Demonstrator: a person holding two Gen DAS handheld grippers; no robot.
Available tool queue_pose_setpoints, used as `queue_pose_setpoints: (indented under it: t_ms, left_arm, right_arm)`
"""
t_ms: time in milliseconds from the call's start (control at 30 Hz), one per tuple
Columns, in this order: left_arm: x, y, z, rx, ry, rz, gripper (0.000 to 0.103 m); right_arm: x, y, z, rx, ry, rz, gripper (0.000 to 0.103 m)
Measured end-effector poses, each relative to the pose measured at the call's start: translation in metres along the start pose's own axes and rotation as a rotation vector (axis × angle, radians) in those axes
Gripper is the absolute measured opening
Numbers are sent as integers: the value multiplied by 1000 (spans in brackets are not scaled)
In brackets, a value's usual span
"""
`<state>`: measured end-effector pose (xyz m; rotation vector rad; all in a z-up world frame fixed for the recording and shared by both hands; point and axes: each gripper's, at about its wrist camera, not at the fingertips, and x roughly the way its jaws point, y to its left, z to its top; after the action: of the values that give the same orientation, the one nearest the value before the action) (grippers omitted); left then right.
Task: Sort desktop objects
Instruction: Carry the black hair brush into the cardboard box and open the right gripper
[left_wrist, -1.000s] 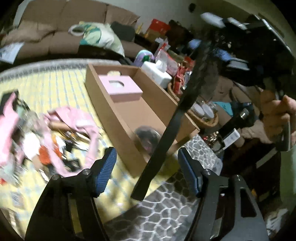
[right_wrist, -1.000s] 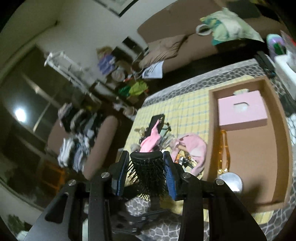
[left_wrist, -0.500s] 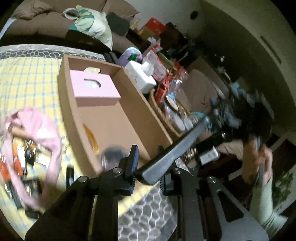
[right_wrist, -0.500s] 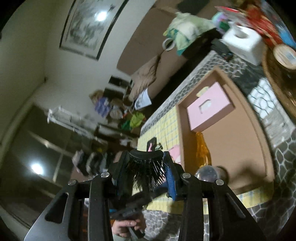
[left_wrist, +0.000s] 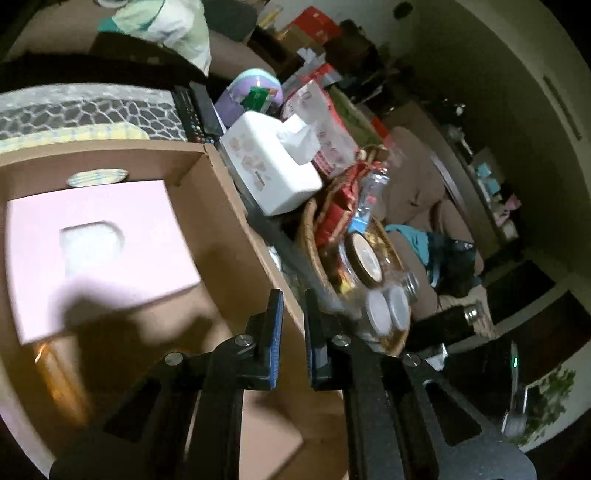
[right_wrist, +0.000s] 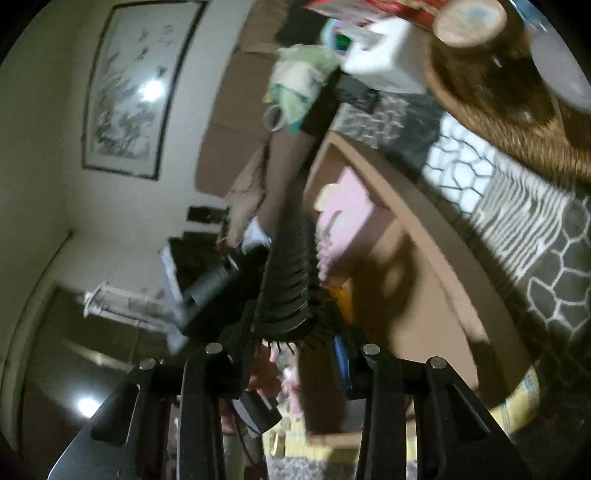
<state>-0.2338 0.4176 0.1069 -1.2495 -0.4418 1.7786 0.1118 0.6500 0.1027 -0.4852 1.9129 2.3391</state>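
Note:
My right gripper (right_wrist: 291, 350) is shut on a black hairbrush (right_wrist: 291, 280); the bristled head sits between the fingers and the brush points out over a brown cardboard box (right_wrist: 436, 273). My left gripper (left_wrist: 293, 314) is above the same box (left_wrist: 236, 221), near its right wall. Its jaws are nearly closed with a narrow gap and nothing shows between them. A pink box (left_wrist: 96, 243) lies inside the cardboard box, also in the right wrist view (right_wrist: 347, 218). An amber item (left_wrist: 55, 384) lies on the box floor.
Right of the box stand a white tissue box (left_wrist: 269, 162), a wicker basket (left_wrist: 317, 251) with jars and snack packs, and a purple tub (left_wrist: 251, 92). A sofa with a bag (right_wrist: 299, 85) is behind. The patterned tablecloth (right_wrist: 546, 280) lies beside the box.
The brush handle was between my left fingers half a second ago and is gone from them now. Both grippers have moved closer over the cardboard box; the right one has tilted with the brush.

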Motion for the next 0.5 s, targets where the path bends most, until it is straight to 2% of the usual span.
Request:
queue_pose_setpoints:
  t_ms: [100,233,267,367,500]
  left_arm:
    - [24,14,5,-25,18,33,9]
    - [29,31,0,-32,29,70,9]
    - [26,35,-3,-26,29,95,9]
    - [16,42,-12,-18,33,108,9]
    - [10,42,-24,-49,57,37,9]
  right_arm:
    - [25,-17,6,72,-11,-34,35]
    - [48,-23,12,93,7,-67,35]
    - [51,-22,12,81,17,-81,35]
    - [57,-19,10,25,41,-130,34]
    - [62,-20,-3,-53,88,-213,31]
